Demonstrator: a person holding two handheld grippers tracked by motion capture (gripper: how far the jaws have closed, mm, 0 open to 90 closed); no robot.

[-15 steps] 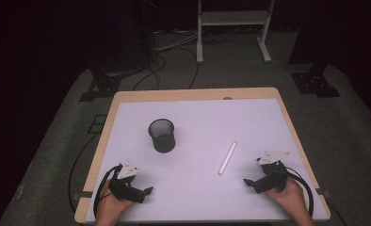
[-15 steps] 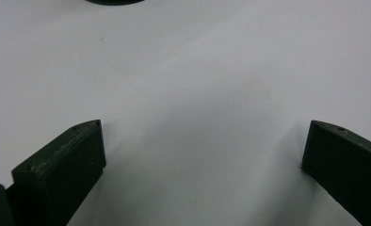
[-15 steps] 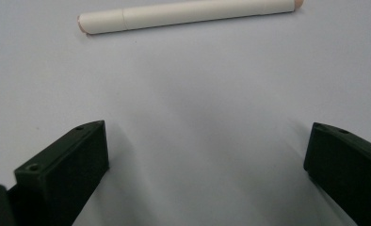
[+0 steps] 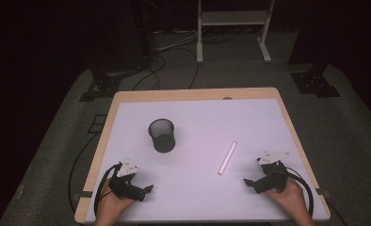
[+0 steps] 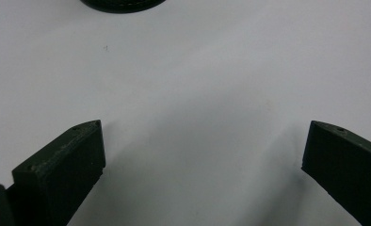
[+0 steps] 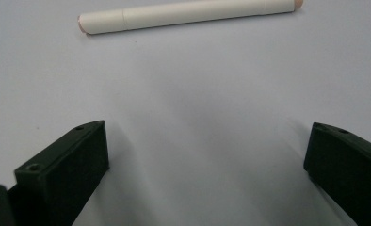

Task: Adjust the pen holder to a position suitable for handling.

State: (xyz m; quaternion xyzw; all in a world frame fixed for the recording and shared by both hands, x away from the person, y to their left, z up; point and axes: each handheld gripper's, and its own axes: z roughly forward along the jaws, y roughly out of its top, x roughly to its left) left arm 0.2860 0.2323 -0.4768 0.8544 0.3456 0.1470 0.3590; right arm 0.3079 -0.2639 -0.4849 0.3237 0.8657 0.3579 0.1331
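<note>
Resting unchanged, both tongs [image 4: 148, 189] [image 4: 246, 181] gape beside the pen [image 4: 227, 157].

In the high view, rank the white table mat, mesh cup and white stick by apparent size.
1. White table mat, by far the largest.
2. Mesh cup.
3. White stick: about as long as the cup is tall but far thinner, so smallest.

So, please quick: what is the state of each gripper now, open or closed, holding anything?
Left gripper: open, holding nothing, over the white table.
Right gripper: open, holding nothing.
</note>
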